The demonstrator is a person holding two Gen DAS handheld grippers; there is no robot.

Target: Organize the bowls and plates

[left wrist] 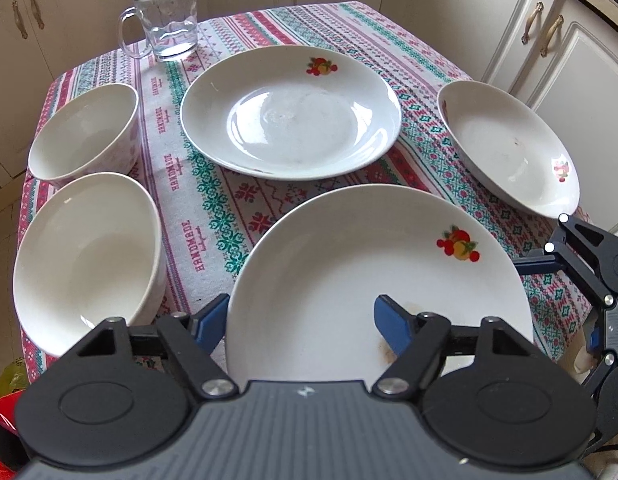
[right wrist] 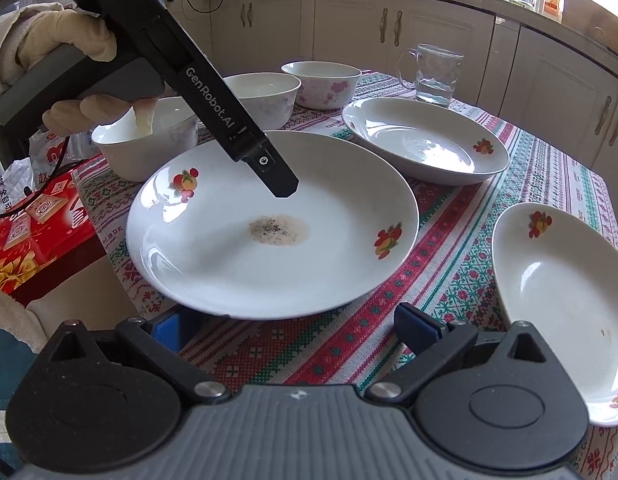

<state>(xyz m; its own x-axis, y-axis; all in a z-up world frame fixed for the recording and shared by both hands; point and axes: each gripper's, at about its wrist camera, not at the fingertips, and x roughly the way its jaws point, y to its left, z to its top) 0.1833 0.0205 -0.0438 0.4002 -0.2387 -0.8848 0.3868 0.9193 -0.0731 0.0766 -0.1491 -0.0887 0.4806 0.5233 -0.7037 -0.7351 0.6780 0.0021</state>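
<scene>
Right now my left gripper (left wrist: pixel 299 320) straddles the near rim of the stained plate (left wrist: pixel 349 264), one blue pad (left wrist: pixel 393 328) over the inside, the other outside; I cannot tell whether they actually pinch it. That plate sits at the near edge of the patterned tablecloth (left wrist: pixel 237 216). My right gripper (right wrist: pixel 293 330) hangs with jaws apart and nothing between them, just short of the same plate. A second plate (left wrist: pixel 291 114) lies beyond, a third plate (left wrist: pixel 509 148) to its right, two bowls (left wrist: pixel 85 132) on the left, and a glass mug (left wrist: pixel 165 20) at the far corner.
</scene>
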